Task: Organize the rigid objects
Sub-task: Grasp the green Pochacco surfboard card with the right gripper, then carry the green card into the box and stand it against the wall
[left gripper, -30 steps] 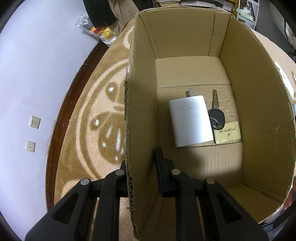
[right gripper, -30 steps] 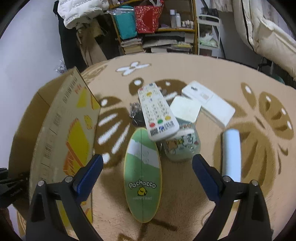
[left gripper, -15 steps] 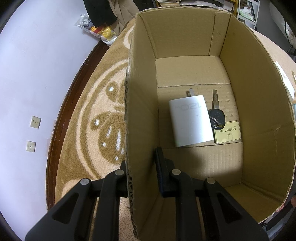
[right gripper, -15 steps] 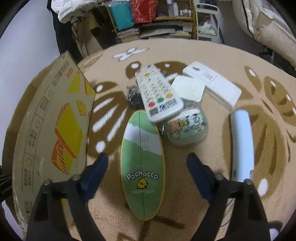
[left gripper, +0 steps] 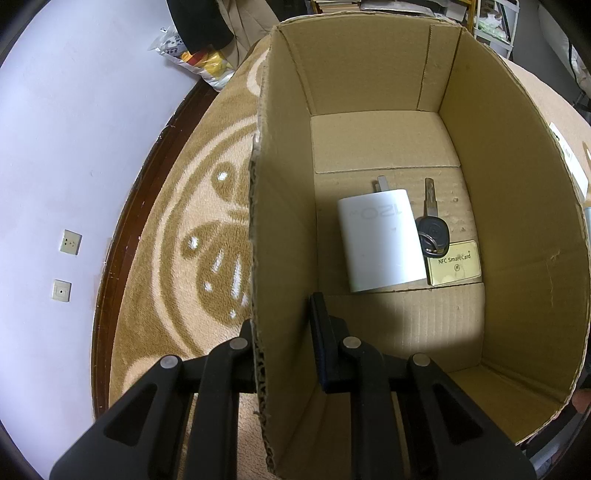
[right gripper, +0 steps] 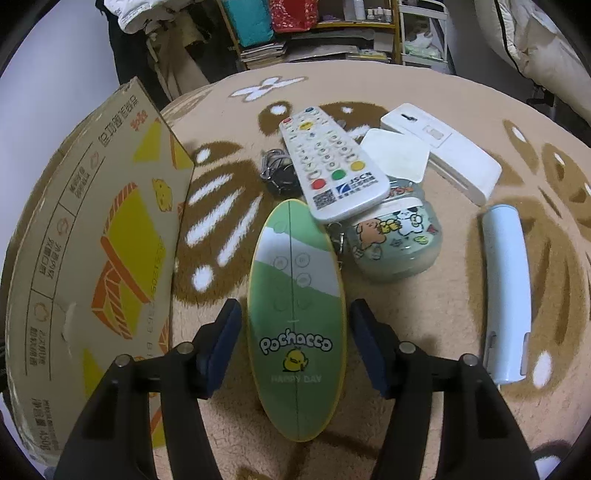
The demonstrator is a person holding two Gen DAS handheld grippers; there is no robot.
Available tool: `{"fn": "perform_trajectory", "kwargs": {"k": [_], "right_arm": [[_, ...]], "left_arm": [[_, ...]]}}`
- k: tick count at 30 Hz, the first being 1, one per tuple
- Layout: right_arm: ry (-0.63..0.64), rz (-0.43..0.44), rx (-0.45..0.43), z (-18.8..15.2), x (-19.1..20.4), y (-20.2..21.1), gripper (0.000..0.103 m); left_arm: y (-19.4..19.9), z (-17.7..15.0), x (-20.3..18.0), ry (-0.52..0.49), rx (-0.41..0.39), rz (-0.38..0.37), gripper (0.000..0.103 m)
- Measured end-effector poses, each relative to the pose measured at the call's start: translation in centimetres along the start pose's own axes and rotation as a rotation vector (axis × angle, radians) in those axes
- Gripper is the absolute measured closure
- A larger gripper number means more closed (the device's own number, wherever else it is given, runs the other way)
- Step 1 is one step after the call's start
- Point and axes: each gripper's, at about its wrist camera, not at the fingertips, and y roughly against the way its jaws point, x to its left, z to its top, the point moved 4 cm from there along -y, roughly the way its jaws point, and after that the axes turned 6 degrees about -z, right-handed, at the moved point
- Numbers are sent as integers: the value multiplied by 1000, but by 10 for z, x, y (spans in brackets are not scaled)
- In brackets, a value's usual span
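The green Pochacco oval case [right gripper: 297, 314] lies flat on the rug [right gripper: 424, 325], long axis running away from the camera between the closing, not-yet-touching right gripper [right gripper: 295, 343], its far tip under the white remote [right gripper: 330, 166], while the left gripper [left gripper: 284, 339] clamps the cardboard box wall [left gripper: 284, 221].

patterned carpet [right gripper: 424, 306], wall sockets [left gripper: 70, 242], cluttered bookshelf [right gripper: 317, 33].

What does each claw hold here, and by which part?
Left claw pinches the box's side wall at its top edge. Right claw is closing around the green oval, not yet gripping.
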Motion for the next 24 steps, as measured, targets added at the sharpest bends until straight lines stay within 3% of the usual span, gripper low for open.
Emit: {"fn": "perform_trajectory", "kwargs": {"k": [10,14,24], "right_arm": [[58,-57,-17,-7,6,0,36],[60,-86,-28,-7,4,4,45],[45,-5,-121,2,14,40,45]], "left_arm": [[-2,1,0,3,4,2,85],[-2,0,-1,0,4,5,85],[-1,0,-2,-2,4,8,85]]}}
